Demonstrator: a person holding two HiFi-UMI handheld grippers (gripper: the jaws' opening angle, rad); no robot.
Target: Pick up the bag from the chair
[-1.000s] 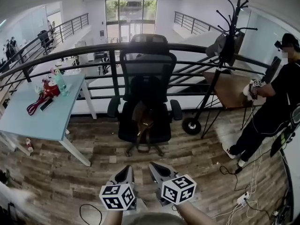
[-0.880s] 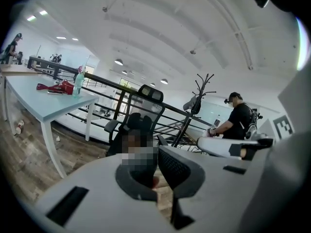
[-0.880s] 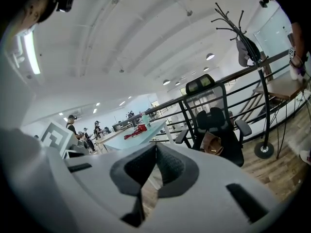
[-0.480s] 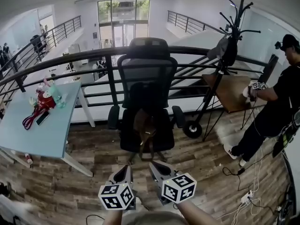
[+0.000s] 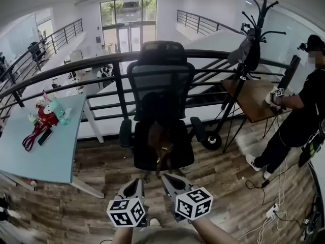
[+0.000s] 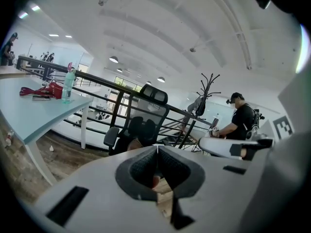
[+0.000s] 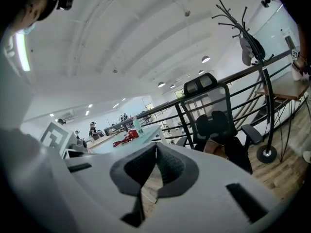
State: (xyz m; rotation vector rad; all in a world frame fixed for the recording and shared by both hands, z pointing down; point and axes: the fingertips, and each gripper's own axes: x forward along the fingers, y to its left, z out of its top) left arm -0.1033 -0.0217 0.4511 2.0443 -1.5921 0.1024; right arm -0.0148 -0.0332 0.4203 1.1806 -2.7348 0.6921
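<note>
A brown bag sits on the seat of a black office chair in the middle of the head view, its straps hanging over the seat's front edge. The chair and a sliver of the bag show past the left gripper's jaws; the bag also shows in the right gripper view. My left gripper and right gripper are held side by side low in front of me, short of the chair. Both are shut with nothing between the jaws.
A light blue table at the left carries a red item, a phone and a bottle. A black railing runs behind the chair. A coat stand and a wooden table stand at the right, beside a person. Cables lie on the floor.
The view has drawn nearer to the chair, which now looks larger and slightly right of before. Both grippers keep the same shut pose in front of me.
</note>
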